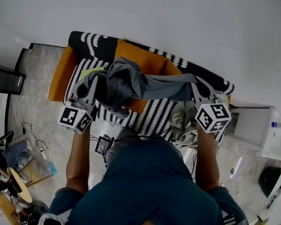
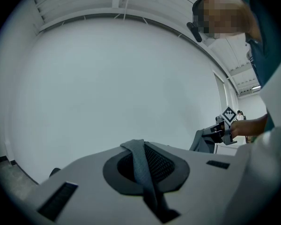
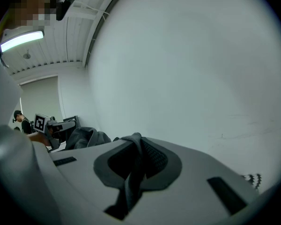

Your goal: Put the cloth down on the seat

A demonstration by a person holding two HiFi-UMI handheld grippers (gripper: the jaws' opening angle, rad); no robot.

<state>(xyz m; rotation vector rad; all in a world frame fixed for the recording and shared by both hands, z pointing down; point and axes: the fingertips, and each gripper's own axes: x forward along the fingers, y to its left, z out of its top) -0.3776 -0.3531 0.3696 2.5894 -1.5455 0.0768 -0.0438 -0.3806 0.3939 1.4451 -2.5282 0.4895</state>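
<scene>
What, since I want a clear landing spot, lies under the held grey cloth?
Below the grey cloth: the black-and-white seat cover, an orange cushion edge, and a crumpled pale cloth at the right. The seat directly beneath it is hidden.

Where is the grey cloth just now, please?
In the head view, the grey cloth hangs between the left gripper and right gripper, above the striped seat.

One grey cloth (image 1: 131,81), one crumpled pale cloth (image 1: 183,121), one orange seat (image 1: 61,74), one black-and-white patterned cover (image 1: 150,114), two grippers, left gripper (image 1: 92,81) and right gripper (image 1: 195,84), two marker cubes, left cube (image 1: 76,117) and right cube (image 1: 212,117), one white cabinet (image 1: 253,125), one person (image 1: 154,182) in a dark blue shirt
</scene>
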